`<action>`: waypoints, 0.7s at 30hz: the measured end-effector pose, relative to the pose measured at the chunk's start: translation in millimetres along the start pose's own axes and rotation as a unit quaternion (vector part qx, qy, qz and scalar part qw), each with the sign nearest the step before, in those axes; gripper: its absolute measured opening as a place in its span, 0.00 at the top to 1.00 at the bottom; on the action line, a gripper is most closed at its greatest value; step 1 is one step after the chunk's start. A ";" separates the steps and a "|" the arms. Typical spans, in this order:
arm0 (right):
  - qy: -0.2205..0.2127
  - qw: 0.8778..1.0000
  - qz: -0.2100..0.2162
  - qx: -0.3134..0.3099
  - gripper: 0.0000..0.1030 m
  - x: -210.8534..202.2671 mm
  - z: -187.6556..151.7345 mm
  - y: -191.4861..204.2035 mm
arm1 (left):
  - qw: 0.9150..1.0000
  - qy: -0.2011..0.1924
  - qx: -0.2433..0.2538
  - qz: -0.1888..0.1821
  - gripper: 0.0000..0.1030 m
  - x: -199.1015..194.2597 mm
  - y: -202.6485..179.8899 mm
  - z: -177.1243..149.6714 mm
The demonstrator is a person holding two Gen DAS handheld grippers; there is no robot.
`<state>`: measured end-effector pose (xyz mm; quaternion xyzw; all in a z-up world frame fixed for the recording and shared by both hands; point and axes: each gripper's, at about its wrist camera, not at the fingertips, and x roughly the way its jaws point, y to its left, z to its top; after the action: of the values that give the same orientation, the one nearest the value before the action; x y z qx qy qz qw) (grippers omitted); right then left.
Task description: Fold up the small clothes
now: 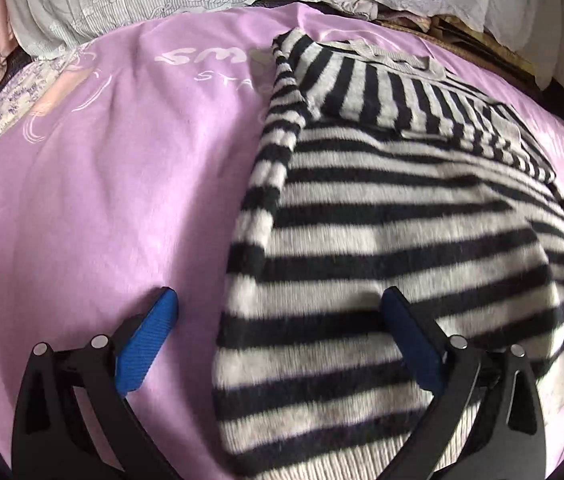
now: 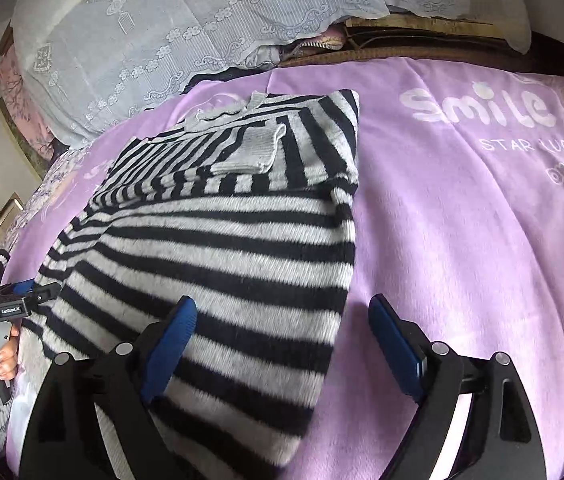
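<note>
A black-and-white striped knit sweater point(image 1: 382, 216) lies on a purple blanket point(image 1: 101, 200), both sleeves folded in across its chest. My left gripper point(image 1: 277, 300) is open above the sweater's lower left edge, holding nothing. In the right wrist view the same sweater point(image 2: 217, 240) lies with a grey cuff point(image 2: 253, 152) on top. My right gripper point(image 2: 282, 312) is open over the sweater's lower right edge, empty. The left gripper point(image 2: 21, 292) shows at the far left of that view, held by a hand.
The purple blanket point(image 2: 482, 220) carries white "Smile" lettering and covers a bed. White lace-covered pillows point(image 2: 161, 32) and folded bedding lie along the far edge. A floral sheet point(image 1: 9, 92) shows at the left.
</note>
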<state>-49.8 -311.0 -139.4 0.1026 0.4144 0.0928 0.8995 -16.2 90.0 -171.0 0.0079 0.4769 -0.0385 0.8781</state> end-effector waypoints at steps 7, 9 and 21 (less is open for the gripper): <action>0.009 0.999 0.035 0.021 0.03 -4.7 -15.6 -8.6 | 1.000 -0.006 0.004 -0.002 0.04 -10.3 0.5 -16.9; 0.013 0.999 0.043 0.023 0.03 -4.5 -17.0 -9.0 | 1.000 -0.001 0.005 -0.001 0.04 -9.6 0.0 -17.4; 0.015 0.990 0.129 0.050 0.03 -38.6 -52.7 -11.2 | 0.994 0.005 0.003 -0.112 0.05 -29.0 1.9 -39.2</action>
<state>-113.9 -325.8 -147.7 0.1984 0.4155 0.1888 0.8674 -64.6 95.7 -168.1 -0.0428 0.4788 -0.1385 0.8659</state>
